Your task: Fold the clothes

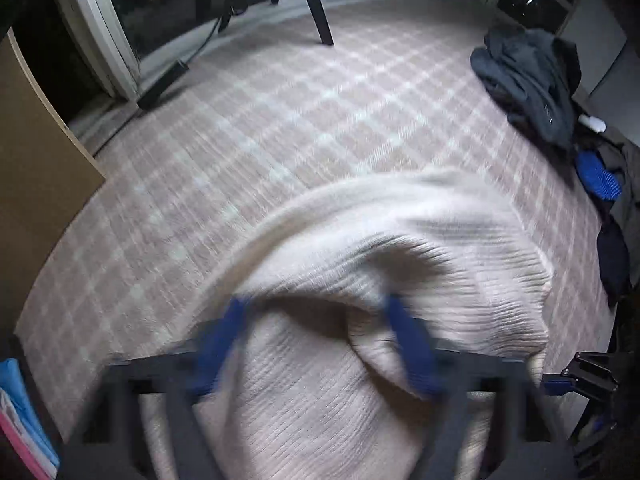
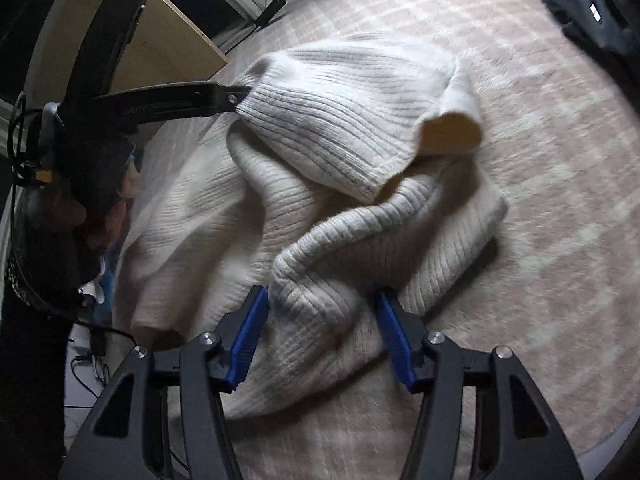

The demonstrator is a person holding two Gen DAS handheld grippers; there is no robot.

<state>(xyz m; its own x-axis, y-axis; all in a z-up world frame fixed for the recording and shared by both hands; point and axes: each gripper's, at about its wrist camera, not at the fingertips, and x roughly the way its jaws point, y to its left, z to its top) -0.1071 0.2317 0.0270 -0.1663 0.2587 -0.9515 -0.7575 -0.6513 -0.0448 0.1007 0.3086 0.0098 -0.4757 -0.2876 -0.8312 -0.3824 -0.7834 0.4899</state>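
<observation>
A white ribbed sweater (image 1: pixel 400 240) (image 2: pixel 340 112) lies crumpled on a beige plaid rug (image 1: pixel 280 100) (image 2: pixel 560 160). In the blurred left wrist view, my left gripper (image 1: pixel 314 304) has its blue fingers (image 1: pixel 412 344) on either side of a raised fold of it. From the right wrist view the left gripper (image 2: pixel 240 98) comes in from the left. Its tip pinches the sweater's upper corner, and the ribs draw toward it. My right gripper (image 2: pixel 322 294) points down with its blue pads (image 2: pixel 250 336) apart. A rolled sleeve fold lies on the rug between them.
A dark grey garment heap (image 1: pixel 528 76) (image 2: pixel 588 8) lies at the rug's far right, with a blue item (image 1: pixel 598 176) below it. A dark table leg (image 1: pixel 320 16) stands at the back. A tan board (image 1: pixel 36 160) (image 2: pixel 160 40) leans on the left, with folded blue and pink cloth (image 1: pixel 20 420) near it.
</observation>
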